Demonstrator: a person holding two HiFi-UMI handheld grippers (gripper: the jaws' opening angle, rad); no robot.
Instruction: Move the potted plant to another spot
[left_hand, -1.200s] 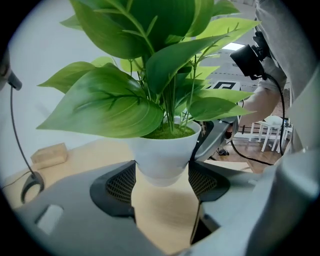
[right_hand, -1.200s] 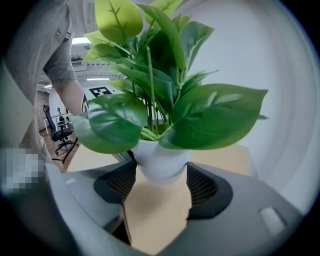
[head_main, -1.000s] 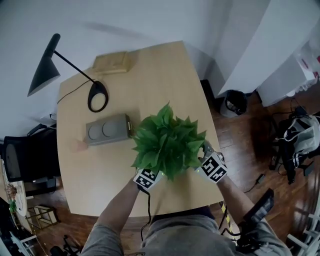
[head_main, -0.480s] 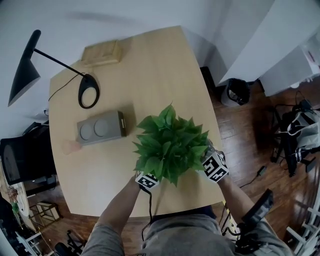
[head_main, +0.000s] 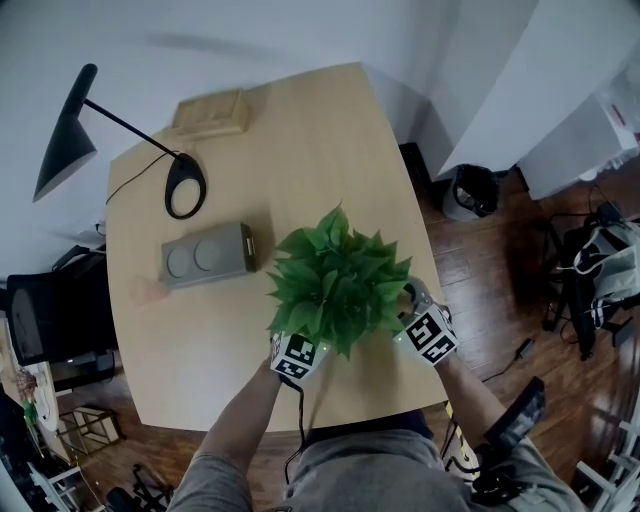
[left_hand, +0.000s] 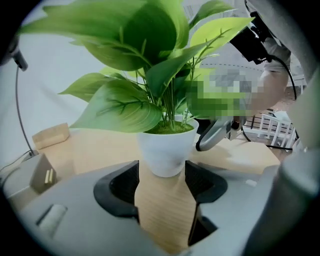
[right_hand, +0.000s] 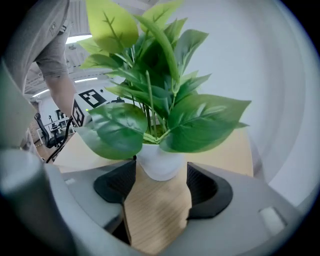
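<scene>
Right claw (right_hand: 161, 169) clasping pot (right_hand: 159, 159), overhead only leaves (head_main: 338, 285)

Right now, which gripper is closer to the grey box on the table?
Left. The left gripper, its jaws just closed further around the potted plant, is on the plant's side facing the grey box; the right gripper is across the plant.

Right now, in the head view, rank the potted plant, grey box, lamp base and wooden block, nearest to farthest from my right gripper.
From the right gripper:
1. potted plant, at its jaws
2. grey box, mid-table left
3. lamp base, behind the box
4. wooden block, far edge
</scene>
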